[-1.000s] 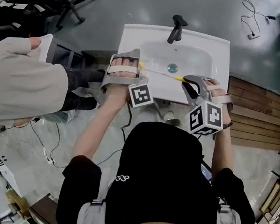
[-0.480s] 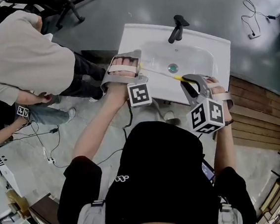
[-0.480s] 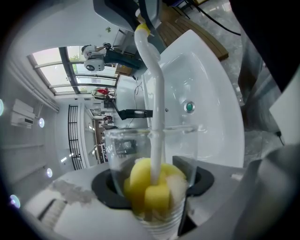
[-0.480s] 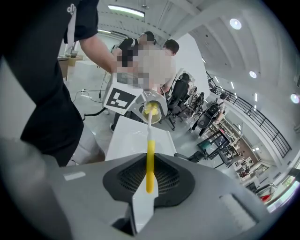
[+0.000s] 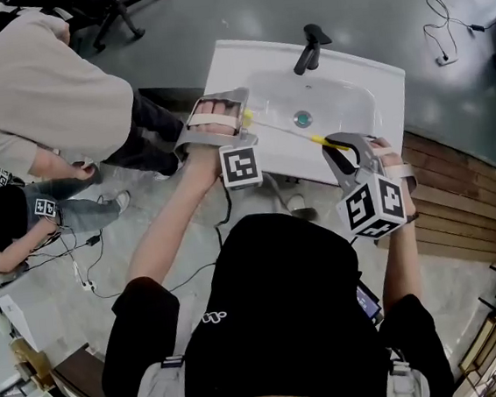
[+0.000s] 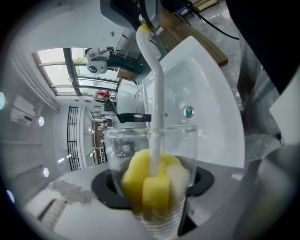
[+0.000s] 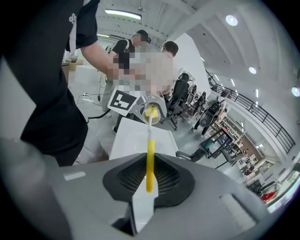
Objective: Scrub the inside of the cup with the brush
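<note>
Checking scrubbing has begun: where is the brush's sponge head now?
Left gripper view shows the sponge head near the bottom of the glass cup, held by the left gripper at the white sink's left edge; the right gripper holds its handle.

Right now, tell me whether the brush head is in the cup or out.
Inside. The yellow head sits low in the clear cup, seen through its wall; the handle sticks out of the rim.

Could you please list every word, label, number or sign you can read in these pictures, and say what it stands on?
No words or numbers are readable.
Left marker cube: black-and-white square pattern, no text.
Right marker cube: same kind of patterns, no text.
Shirt logo: small white mark, too small to read.
</note>
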The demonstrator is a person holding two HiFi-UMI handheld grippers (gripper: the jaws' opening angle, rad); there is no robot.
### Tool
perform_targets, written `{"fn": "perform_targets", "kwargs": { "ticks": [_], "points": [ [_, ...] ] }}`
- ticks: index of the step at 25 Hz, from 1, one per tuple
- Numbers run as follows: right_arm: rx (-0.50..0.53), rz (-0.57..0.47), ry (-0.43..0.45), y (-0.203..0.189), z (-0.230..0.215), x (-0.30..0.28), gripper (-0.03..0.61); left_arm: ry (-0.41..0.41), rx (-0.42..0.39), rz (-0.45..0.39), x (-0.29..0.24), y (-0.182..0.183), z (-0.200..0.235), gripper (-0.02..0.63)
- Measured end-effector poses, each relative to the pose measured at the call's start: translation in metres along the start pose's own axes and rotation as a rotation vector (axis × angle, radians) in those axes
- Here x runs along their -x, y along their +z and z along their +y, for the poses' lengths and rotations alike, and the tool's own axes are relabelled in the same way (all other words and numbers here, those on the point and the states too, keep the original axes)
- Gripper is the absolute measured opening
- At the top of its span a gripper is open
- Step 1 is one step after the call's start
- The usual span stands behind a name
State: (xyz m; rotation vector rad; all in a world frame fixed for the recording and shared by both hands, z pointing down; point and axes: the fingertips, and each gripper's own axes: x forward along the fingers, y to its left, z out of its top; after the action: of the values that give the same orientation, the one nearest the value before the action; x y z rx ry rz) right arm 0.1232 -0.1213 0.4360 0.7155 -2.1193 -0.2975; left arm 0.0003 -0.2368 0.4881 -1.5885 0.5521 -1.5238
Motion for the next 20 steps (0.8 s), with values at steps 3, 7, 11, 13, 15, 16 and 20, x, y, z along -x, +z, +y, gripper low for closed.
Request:
{"fn": "perform_targets", "kwargs": {
  "ticks": [3,7,11,13,15,16,20],
  "points": [
    [-0.005,-0.002,0.002,-0.001,0.0,0.002,0.049,0.029,-0.043,0.017,-0.002,-0.003,0.007,0.276],
    [-0.012,0.007,-0.006,-0.008,-0.003,0.005,0.049,0.023,-0.023,0.043,-0.01,-0.01,0.008,0.276],
    [-0.033,0.017,-0.017,-0.019,-0.007,0.014,0.049,-0.029,0.021,0.06,-0.01,-0.022,0.002,0.276],
    [-0.046,0.014,-0.015,-0.024,-0.007,0.019,0.048,-0.043,0.032,0.076,-0.01,-0.029,0.001,0.277],
    [-0.065,0.01,-0.014,-0.03,-0.009,0.024,0.049,-0.053,0.059,0.093,-0.01,-0.037,0.001,0.277],
    [-0.077,0.008,-0.016,-0.033,-0.011,0.027,0.048,-0.056,0.073,0.102,-0.01,-0.042,0.001,0.278],
    [-0.145,-0.009,-0.037,-0.044,-0.018,0.038,0.048,-0.048,0.126,0.119,-0.008,-0.057,0.004,0.278]
  ]
}}
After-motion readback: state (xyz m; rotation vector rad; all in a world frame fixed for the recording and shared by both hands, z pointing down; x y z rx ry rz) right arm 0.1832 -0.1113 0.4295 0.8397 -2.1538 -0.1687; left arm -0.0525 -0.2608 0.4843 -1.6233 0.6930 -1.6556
